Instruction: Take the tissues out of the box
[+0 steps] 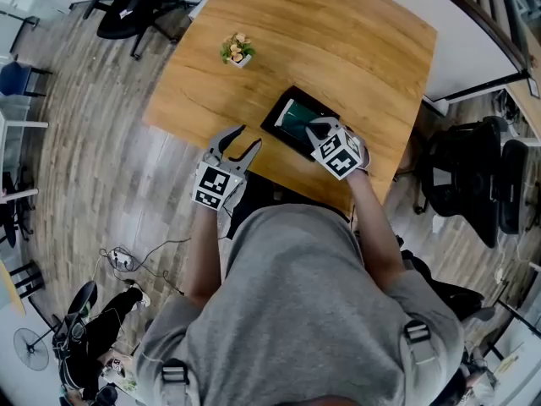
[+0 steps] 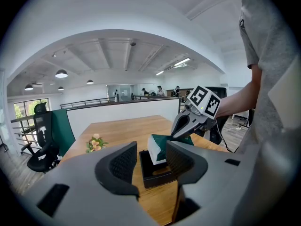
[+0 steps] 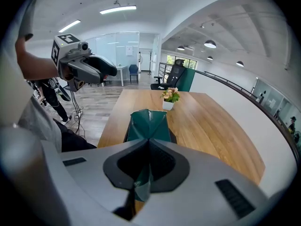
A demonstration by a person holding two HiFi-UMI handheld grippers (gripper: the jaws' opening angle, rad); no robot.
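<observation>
A black tissue box [image 1: 276,128] lies near the front edge of the wooden table [image 1: 338,49]. A dark green tissue [image 1: 296,119] rises out of it, drawn up into a peak. My right gripper [image 1: 315,130] is shut on the top of that tissue [image 3: 147,124], which runs back between the closed jaws of the right gripper [image 3: 148,144]. My left gripper [image 1: 247,139] hovers open over the table's front edge, left of the box and apart from it. In the left gripper view the box [image 2: 157,174] and tissue [image 2: 159,147] show beyond the open left gripper [image 2: 150,157].
A small potted plant [image 1: 237,50] stands at the table's far left. Black office chairs [image 1: 469,180] stand to the right and at the far left [image 1: 131,7]. Cables [image 1: 127,260] lie on the wood floor on the left.
</observation>
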